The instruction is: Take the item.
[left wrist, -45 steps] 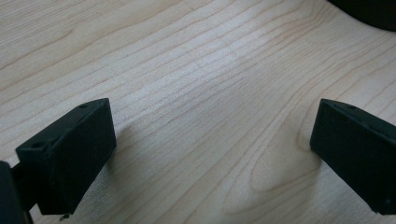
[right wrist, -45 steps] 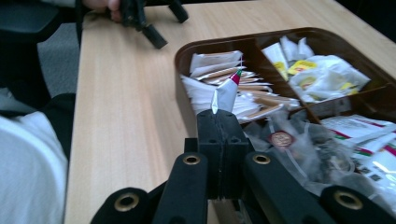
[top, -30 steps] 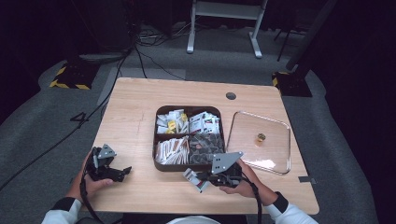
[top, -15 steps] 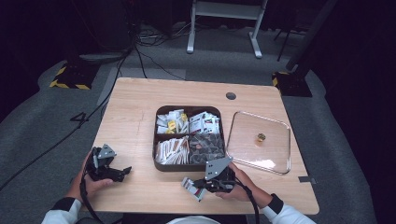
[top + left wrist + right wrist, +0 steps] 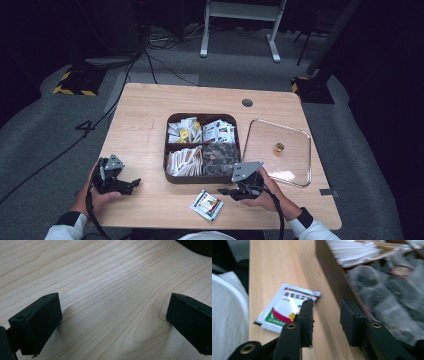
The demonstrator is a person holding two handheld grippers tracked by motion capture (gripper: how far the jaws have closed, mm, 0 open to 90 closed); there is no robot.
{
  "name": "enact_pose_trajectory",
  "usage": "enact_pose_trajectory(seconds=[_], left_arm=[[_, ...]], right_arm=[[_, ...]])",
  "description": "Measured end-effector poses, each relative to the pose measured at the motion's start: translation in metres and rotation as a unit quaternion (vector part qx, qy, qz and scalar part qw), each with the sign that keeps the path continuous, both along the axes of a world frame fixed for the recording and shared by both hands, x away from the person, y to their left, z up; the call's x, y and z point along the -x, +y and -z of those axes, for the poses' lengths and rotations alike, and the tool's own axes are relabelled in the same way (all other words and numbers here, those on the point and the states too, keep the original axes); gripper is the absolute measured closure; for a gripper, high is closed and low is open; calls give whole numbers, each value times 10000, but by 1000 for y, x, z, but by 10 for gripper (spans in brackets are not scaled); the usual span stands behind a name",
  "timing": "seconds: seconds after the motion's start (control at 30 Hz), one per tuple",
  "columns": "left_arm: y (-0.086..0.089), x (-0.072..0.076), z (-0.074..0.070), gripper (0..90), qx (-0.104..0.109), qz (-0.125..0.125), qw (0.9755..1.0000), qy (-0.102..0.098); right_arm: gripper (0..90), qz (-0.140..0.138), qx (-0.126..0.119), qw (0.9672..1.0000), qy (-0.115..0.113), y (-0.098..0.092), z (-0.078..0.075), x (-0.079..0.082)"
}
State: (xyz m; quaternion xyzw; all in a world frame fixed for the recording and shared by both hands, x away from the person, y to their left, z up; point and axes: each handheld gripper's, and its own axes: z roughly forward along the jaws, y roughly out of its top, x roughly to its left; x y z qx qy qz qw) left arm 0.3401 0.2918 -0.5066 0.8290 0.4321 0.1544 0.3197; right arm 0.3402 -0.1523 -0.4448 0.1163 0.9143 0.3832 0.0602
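Observation:
A white sachet [image 5: 207, 204] [image 5: 284, 307] with red, green and yellow print lies flat on the wooden table in front of the dark compartment box [image 5: 167, 150] [image 5: 329, 272]. My right gripper [image 5: 226, 192] [image 5: 327, 306] hovers just right of the sachet, by the box's front wall. Its jaws have just been opening and nothing is between them; one jaw overlaps the sachet's edge in the right gripper view. My left gripper [image 5: 134, 184] [image 5: 112, 315] rests open on bare wood at the table's front left.
The box holds white sachets, paper sticks and dark mesh tea bags [image 5: 392, 287] in separate compartments. A clear lid [image 5: 295, 167] with a gold knob [image 5: 279, 147] lies to its right. A round hole [image 5: 247, 103] sits near the table's far edge.
The right gripper carried the sachet from the box front toward the near edge, let it go there and drew back to the right. The left gripper stayed put.

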Motion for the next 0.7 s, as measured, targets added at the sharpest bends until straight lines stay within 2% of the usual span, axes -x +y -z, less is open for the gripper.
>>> enact_pose_trajectory(seconds=[0.2,0.23,0.27,0.3,0.53,0.6,0.7], left_arm=[[0,0,0,5,-3,2,10000,1],[0,0,0,5,-3,2,10000,1],[0,0,0,5,-3,2,10000,1],[0,0,0,5,-3,2,10000,1],[0,0,0,5,1,-4,10000,2],[0,0,0,5,2,-5,10000,2],[0,0,0,5,2,-5,10000,2]], right_arm=[[551,130,-189,9996,-138,-17,-13,-4],[533,164,-234,9994,-179,-20,-16,-5],[476,282,-258,9989,-263,-27,-21,-7],[476,282,-258,9989,-263,-27,-21,-7],[358,768,-398,9951,-484,-51,-36,-19],[337,994,-397,9925,-591,-62,-41,-25],[332,1140,-415,9906,-637,-69,-43,-29]])
